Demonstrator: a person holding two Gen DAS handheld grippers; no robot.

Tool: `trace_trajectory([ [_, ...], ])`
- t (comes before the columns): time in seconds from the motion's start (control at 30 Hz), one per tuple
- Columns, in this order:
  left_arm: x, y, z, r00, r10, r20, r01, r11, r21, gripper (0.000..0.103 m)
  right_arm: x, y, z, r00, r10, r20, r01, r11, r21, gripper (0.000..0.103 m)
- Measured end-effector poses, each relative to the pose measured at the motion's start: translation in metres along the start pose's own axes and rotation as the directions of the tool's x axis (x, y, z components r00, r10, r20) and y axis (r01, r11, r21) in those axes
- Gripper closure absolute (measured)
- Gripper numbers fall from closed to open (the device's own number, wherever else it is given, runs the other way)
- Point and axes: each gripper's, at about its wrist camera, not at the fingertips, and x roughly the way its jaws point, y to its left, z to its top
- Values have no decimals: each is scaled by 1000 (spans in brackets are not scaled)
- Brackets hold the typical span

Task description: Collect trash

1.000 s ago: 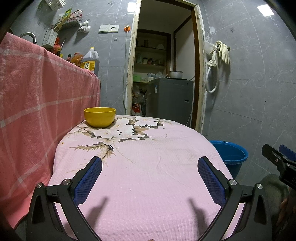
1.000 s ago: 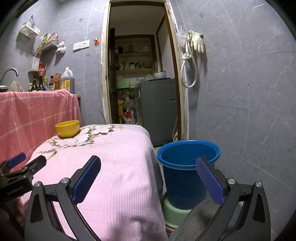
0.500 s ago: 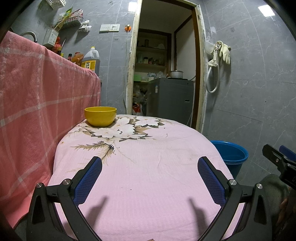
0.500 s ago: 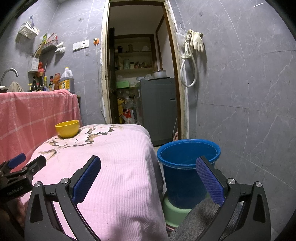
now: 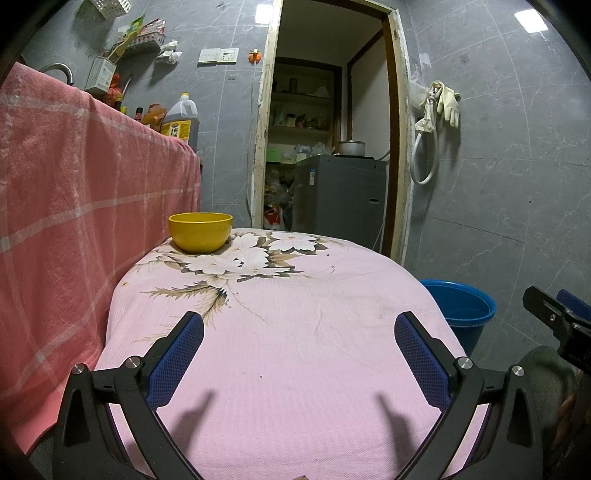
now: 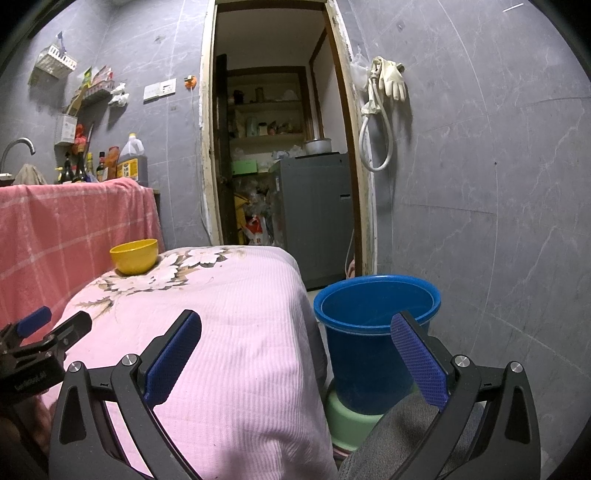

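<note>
Dim, cool indoor light from overhead. Two bright patches of glare [image 5: 530,20] sit on the grey wall tiles. In the left wrist view the left claw [image 5: 299,325] casts two soft finger shadows [image 5: 195,413] onto the pink cloth [image 5: 295,332] below it. Fisheye distortion bows the doorframe [image 6: 207,122] and wall lines; black vignette fills the corners. Focus is sharp in the middle, softer at the rims. The room beyond the door is darker.

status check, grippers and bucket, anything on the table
Left gripper open, empty, over the pink table. Right gripper open, empty, near the blue bucket. Only a yellow bowl on the table; no trash visible.
</note>
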Motion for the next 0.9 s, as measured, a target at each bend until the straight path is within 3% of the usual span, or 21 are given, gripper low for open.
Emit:
trace_trajectory([
  [0.53,1,2,-1,1000,4,-2,-4,1000,-6,2,-1,1,-1,1000,-1,-3,1,1000,3,0],
  [0.9,-2,-2,-5,998,55,20,-56,998,36,2,-2,1,-1,1000,0,-5,0,1000,4,0],
])
